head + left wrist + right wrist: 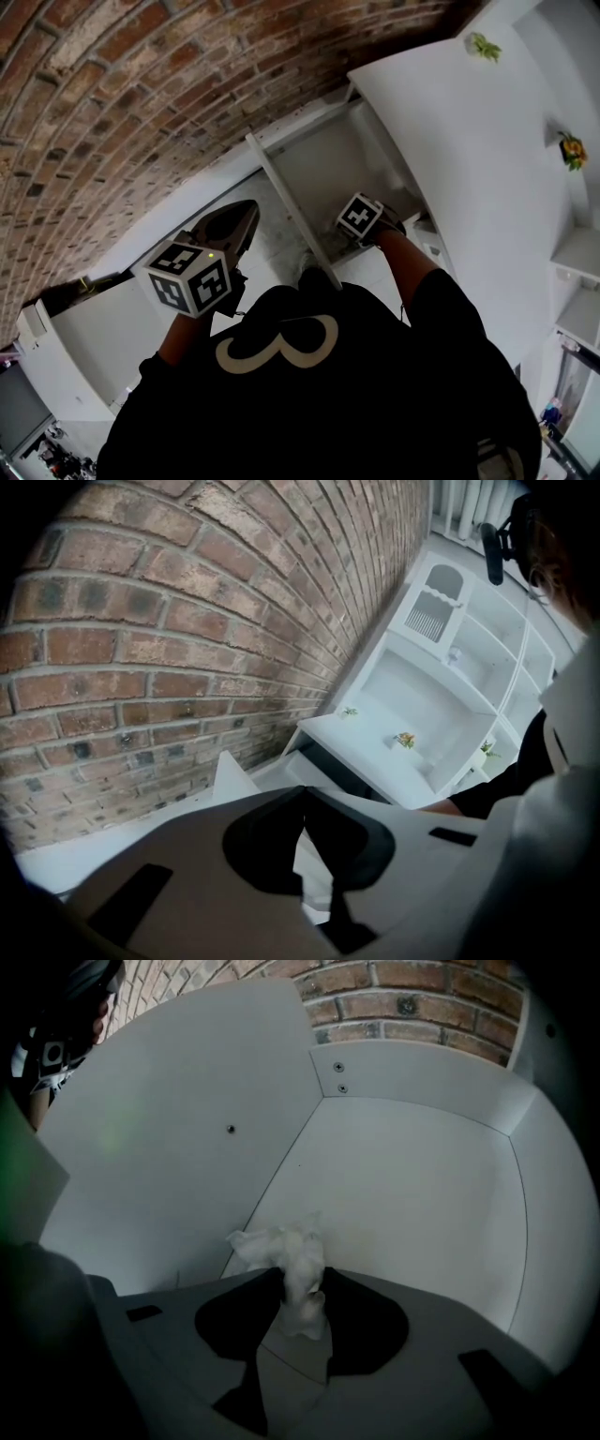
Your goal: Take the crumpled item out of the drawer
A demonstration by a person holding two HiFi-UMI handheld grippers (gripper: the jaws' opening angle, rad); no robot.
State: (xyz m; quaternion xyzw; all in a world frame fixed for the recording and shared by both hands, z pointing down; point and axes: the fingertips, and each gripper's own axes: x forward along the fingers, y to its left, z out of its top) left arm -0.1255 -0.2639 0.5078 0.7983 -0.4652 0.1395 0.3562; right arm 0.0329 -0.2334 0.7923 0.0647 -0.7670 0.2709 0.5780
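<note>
We count two grippers, the left gripper (302, 791) and the right gripper (298, 1283), with two marker cubes (190, 278) between them. There is one crumpled tissue (279, 1246) and one open drawer (403, 1185). Two screws (338, 1067) sit at twelve o'clock on its back panel. Three small potted plants (405, 740) stand toward three o'clock in the left gripper view.

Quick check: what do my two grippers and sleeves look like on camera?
The left gripper and right gripper have broad grey jaws with black inner pads. Each carries a white cube with black square markers. The sleeves are black.
</note>
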